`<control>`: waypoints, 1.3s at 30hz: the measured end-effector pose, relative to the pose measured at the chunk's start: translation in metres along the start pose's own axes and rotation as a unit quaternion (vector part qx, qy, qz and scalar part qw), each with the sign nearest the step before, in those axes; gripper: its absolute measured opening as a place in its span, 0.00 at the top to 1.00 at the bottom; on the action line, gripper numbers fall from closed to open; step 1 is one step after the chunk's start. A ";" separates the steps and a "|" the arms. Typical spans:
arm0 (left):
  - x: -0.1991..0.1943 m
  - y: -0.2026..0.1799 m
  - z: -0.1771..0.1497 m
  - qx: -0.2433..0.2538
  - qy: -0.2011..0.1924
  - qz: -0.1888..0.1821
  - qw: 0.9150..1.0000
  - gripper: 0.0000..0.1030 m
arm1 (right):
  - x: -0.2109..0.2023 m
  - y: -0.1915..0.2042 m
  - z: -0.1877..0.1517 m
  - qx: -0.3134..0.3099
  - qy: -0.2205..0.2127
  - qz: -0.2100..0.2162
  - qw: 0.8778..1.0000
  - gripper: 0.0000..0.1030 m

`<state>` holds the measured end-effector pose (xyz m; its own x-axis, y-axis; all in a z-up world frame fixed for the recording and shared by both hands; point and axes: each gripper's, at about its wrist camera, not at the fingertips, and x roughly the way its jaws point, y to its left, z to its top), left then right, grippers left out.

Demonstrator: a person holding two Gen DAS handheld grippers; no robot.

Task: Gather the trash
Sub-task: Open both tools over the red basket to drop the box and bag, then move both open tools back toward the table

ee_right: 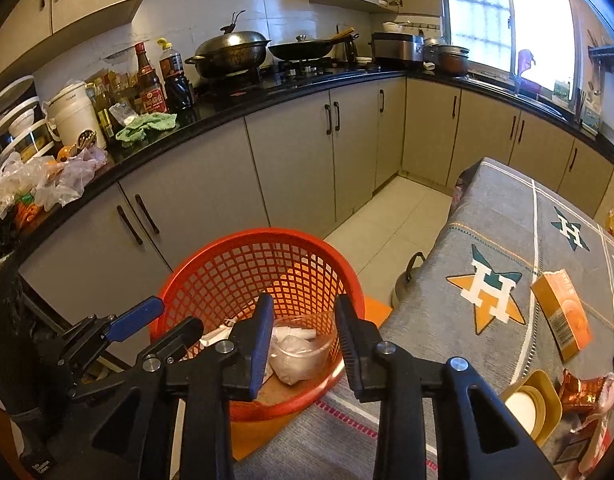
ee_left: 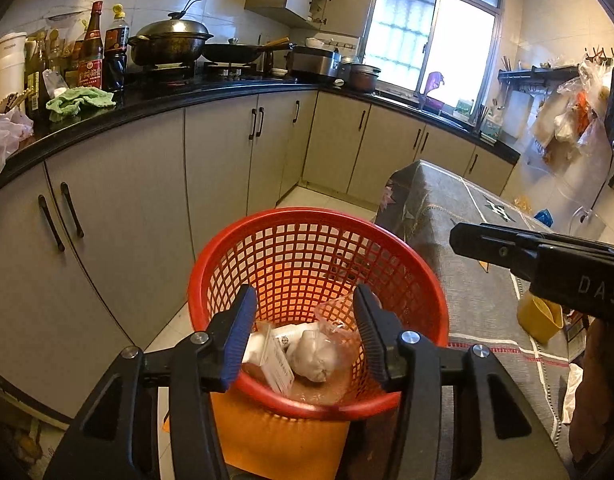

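A red mesh basket (ee_left: 319,260) stands beside the cloth-covered table, also in the right wrist view (ee_right: 227,276). Inside lie a crumpled clear plastic bag with a whitish lump (ee_left: 313,354), white paper scraps (ee_left: 277,364) and the same bag in the right wrist view (ee_right: 297,354). My left gripper (ee_left: 305,308) is open and empty just above the basket's near rim. My right gripper (ee_right: 305,314) is open and empty over the basket's right side; its body shows in the left wrist view (ee_left: 547,268). The left gripper's blue-padded finger shows in the right wrist view (ee_right: 135,318).
The table with a grey star-patterned cloth (ee_right: 507,248) carries an orange box (ee_right: 561,314), a yellow cup (ee_right: 529,406) and copper wrappers (ee_right: 583,390). A kettle (ee_right: 407,280) sits on the floor. The black counter (ee_left: 187,96) holds bottles, pans and plastic bags.
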<state>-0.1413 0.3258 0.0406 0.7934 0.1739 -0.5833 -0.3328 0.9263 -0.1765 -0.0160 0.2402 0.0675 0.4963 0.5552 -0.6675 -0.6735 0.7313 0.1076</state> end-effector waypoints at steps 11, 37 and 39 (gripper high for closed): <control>-0.032 -0.029 -0.002 0.010 -0.024 -0.009 1.000 0.45 | -0.047 -0.017 -0.017 -0.003 -0.034 -0.068 0.997 0.38; -0.025 -0.201 -0.071 0.130 0.027 -0.093 0.987 0.29 | -0.203 -0.188 -0.167 0.086 -0.030 0.003 0.996 0.26; -0.022 -0.200 -0.071 0.127 0.032 -0.093 0.987 0.29 | -0.197 -0.180 -0.175 0.068 -0.017 0.019 0.997 0.26</control>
<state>-0.1283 0.1133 0.0323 0.7925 -0.0206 -0.6095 -0.0392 0.9956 -0.0847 -0.0882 -0.0705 0.0510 0.4915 0.5946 -0.6362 -0.6127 0.7553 0.2326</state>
